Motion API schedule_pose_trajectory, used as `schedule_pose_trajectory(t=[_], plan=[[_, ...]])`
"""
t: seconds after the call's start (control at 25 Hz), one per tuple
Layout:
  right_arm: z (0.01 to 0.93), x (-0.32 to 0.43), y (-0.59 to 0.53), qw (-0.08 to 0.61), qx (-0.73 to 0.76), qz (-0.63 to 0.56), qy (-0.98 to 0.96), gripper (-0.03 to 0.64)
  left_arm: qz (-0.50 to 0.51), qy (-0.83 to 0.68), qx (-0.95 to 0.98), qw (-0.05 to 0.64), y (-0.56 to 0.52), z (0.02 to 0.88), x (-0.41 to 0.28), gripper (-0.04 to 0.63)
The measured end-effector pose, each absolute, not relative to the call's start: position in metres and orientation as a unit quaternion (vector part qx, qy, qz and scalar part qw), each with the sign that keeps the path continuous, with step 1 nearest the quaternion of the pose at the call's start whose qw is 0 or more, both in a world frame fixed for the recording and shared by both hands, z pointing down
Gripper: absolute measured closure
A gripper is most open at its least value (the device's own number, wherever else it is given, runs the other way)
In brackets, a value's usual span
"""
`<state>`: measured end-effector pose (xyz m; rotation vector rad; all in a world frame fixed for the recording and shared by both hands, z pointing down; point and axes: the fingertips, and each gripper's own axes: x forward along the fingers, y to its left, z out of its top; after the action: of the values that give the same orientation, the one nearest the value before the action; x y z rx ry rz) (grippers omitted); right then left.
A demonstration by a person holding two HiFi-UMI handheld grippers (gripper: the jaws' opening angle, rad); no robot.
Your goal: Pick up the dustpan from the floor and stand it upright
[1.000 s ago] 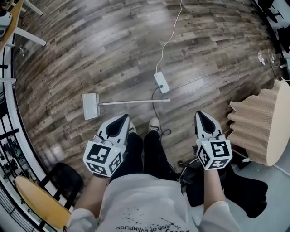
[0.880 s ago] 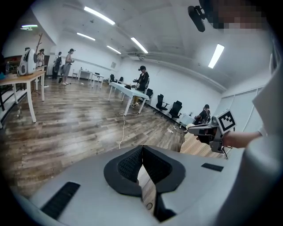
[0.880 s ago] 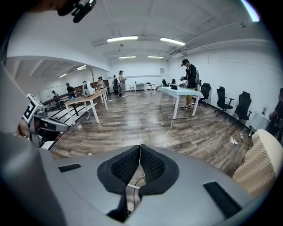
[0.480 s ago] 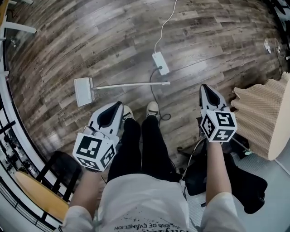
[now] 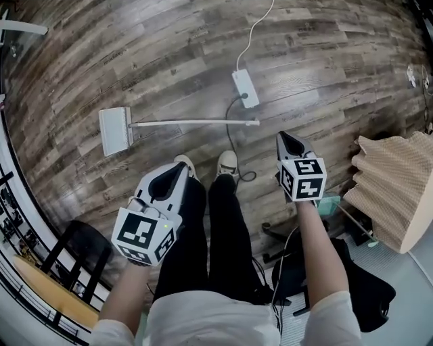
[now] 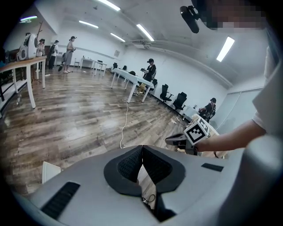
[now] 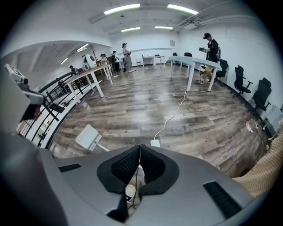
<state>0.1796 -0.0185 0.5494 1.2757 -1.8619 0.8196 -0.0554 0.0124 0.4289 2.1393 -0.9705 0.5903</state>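
We are in a big open office or lab hall. It has a wood-plank floor (image 5: 169, 61), long white tables (image 7: 194, 62) far off and black swivel chairs (image 7: 241, 76) by the right wall. Strip lights (image 7: 121, 8) run overhead, and people (image 7: 212, 46) stand at the tables.

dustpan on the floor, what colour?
White, pan and long handle alike. The dustpan shows best in the head view, lying on the brown wood floor.
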Motion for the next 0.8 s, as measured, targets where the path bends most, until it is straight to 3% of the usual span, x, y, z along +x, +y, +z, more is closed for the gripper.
schedule_pose_trajectory(t=[0.32,0.8], plan=[[0.658,0.173,-0.011,0.437,0.441,0.324,-0.714,0.591,0.232,-0.363,0.828,0.359,-0.003,0.489,-0.042,0.572],[0.784,0.196,0.006,0.477,0.43,0.353,-0.681,0.588,0.276,-0.328,0.832,0.351,-0.018,0.586,-0.031,0.572]])
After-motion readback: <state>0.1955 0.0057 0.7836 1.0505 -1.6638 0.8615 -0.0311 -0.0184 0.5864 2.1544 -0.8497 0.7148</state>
